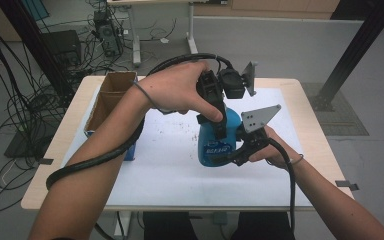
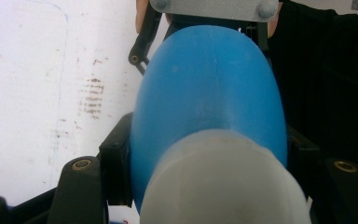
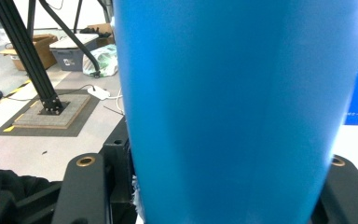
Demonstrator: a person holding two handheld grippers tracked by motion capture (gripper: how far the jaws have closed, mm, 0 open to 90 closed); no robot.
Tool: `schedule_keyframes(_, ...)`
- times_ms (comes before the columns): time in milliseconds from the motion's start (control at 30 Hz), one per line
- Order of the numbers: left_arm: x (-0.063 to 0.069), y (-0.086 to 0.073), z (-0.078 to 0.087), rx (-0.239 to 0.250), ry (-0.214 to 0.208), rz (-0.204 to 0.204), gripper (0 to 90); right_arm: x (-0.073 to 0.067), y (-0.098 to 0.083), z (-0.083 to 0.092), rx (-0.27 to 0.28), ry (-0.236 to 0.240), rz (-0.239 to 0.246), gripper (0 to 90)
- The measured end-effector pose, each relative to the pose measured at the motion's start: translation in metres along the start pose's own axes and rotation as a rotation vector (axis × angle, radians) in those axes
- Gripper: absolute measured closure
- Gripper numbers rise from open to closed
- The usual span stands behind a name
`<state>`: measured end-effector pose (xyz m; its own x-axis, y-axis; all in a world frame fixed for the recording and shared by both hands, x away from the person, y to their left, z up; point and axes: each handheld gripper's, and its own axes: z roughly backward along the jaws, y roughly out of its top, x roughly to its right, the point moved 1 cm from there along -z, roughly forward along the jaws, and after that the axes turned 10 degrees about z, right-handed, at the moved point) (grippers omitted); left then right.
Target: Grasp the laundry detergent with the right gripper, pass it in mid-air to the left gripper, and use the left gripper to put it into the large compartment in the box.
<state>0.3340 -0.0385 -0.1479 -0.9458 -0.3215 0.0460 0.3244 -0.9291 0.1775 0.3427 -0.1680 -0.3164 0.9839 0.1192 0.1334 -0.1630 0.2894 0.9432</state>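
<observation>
The right gripper (image 1: pixel 230 152) was clamped on the blue bottle's (image 1: pixel 217 142) body near the table's (image 1: pixel 300 90) centre, the left gripper (image 1: pixel 216 122) closed on its whitish cap (image 2: pixel 223 182) from above. Twisting unevenly (both grips looked tight) might have tipped the bottle toward the cardboard box (image 1: pixel 111 95).

Around the blue bottle (image 1: pixel 219 142) the white mat (image 1: pixel 170 165) lies bare on its left and toward the near edge of the bench (image 1: pixel 315 135) — open passage there. Well left of the bottle stands a cardboard box (image 1: pixel 111 97) — the one obstacle on that side.
</observation>
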Motion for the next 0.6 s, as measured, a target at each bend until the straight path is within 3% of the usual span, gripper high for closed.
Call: schedule_keyframes(600, -0.0027, -0.0005, -0.0011, 0.009, 0.006, 0.007, 37.3, 0.0035, -0.0016, -0.0003, 0.000, 0.005, -0.001, 40.5)
